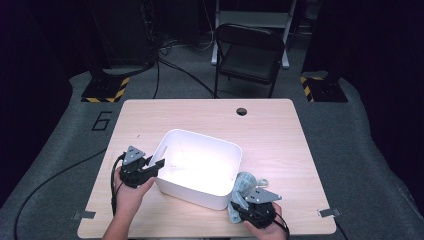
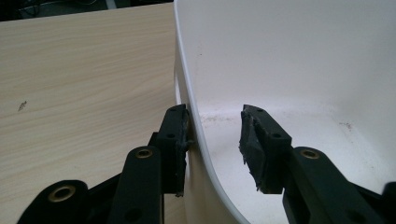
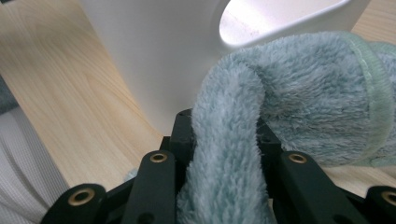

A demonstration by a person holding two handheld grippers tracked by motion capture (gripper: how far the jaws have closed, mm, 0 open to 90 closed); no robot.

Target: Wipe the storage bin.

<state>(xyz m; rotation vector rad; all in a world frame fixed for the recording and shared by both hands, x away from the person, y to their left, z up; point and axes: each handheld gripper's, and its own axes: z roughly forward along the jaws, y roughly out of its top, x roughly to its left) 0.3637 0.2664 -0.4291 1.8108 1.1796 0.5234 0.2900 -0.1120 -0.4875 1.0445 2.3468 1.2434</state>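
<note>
A white plastic bin (image 1: 192, 192) stands in the middle of the wooden table (image 1: 280, 135). My left gripper (image 1: 156, 164) is at the bin's left rim. In the left gripper view the left gripper (image 2: 215, 126) is open and straddles the bin's wall (image 2: 289, 56). Its outer jaw rests against the outside of the wall, and its inner jaw stands off inside. A fluffy pale blue-green cloth (image 1: 245, 182) lies against the bin's near right corner. My right gripper (image 1: 237, 207) is shut on a fold of the cloth (image 3: 303, 93), right beside the bin's wall (image 3: 154, 56).
The bin's floor looks bare apart from faint marks. A round cable hole (image 1: 242, 111) sits near the table's far edge. A dark folding chair (image 1: 250, 50) stands beyond the table, with cables on the floor. Tape tabs mark the near corners.
</note>
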